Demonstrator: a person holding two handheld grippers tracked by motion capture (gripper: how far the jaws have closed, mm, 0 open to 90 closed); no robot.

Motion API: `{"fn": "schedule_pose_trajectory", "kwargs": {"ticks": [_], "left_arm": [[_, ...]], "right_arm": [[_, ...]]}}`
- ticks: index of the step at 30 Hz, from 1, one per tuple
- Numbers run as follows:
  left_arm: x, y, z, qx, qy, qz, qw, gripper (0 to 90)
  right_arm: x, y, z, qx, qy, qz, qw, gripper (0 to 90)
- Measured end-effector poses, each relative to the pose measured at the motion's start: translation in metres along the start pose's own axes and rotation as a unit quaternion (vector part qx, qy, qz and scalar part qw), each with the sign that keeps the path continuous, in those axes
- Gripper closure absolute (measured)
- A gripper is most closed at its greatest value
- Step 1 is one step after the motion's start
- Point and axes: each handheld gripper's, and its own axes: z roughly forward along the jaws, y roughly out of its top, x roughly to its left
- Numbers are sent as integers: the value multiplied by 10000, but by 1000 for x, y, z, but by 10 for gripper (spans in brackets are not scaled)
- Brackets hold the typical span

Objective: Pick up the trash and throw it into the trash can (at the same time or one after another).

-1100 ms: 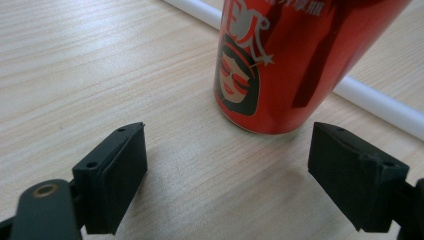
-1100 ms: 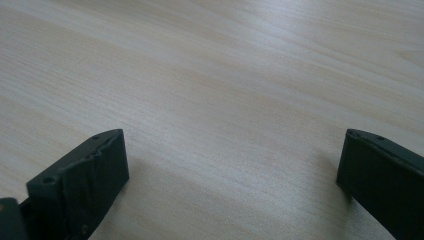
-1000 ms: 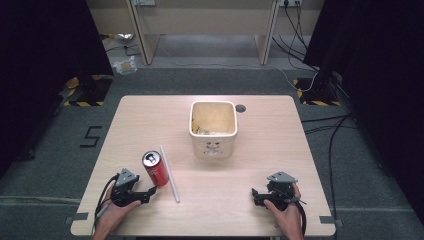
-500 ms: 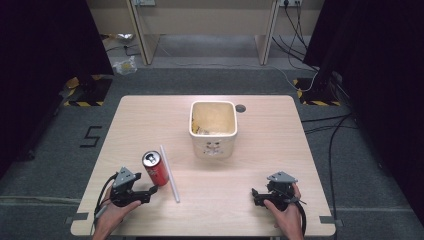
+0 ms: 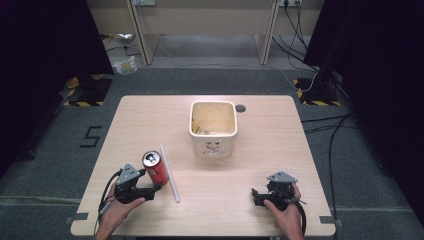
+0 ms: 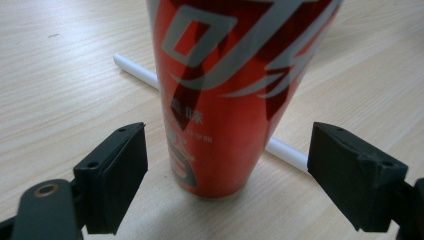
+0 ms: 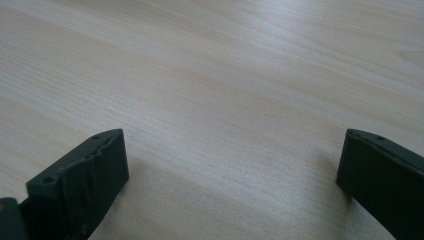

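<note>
**Left gripper view: red can between parted jaws**

Item: red can (image 6: 230, 90), upright on the bench (image 6: 65, 75), standing between the jaws of the left tool (image 6: 227, 172); jaws apart, neither touching it. Position in the high view: near left part of the bench, just ahead of the left tool.

Adjacent: white straw (image 6: 286, 151), lying flat just behind the can.

Farther off: cream bucket (image 5: 213, 131), mid-bench, open-topped.

Right tool (image 7: 232, 175): jaws apart over bare wood, near right side.
</note>
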Motion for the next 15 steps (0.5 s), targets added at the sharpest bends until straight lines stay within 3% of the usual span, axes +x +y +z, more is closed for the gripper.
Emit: {"fn": "schedule_pose_trajectory", "kwargs": {"ticks": [15], "left_arm": [[4, 5, 11, -44, 6, 40, 10000, 182]], "right_arm": [[0, 0, 0, -4, -3, -1, 10000, 3]]}}
